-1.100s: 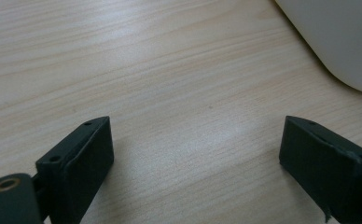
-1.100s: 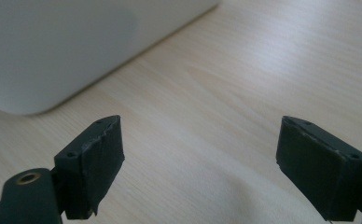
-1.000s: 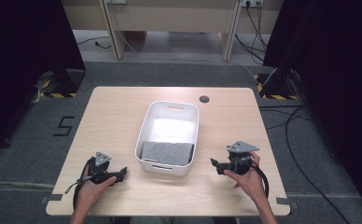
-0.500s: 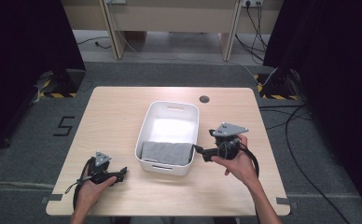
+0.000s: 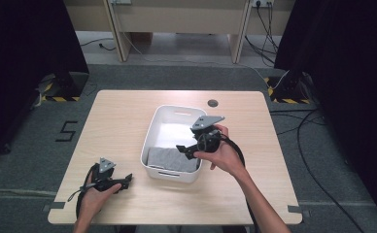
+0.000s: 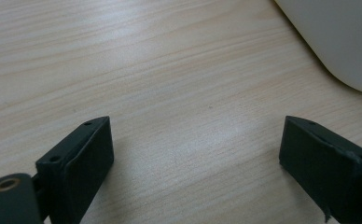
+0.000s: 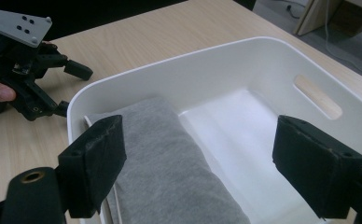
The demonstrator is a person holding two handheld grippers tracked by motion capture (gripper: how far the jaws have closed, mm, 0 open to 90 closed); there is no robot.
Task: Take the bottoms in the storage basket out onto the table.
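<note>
Hovering right gripper, jaws apart, over grey cloth inside white bin.

A black "5" on the grey floor — left of the table

Two black hand-held grippers, left gripper and right gripper, each with blocky black fingers, a grey three-cornered plate behind them, and a trailing black cable.
</note>
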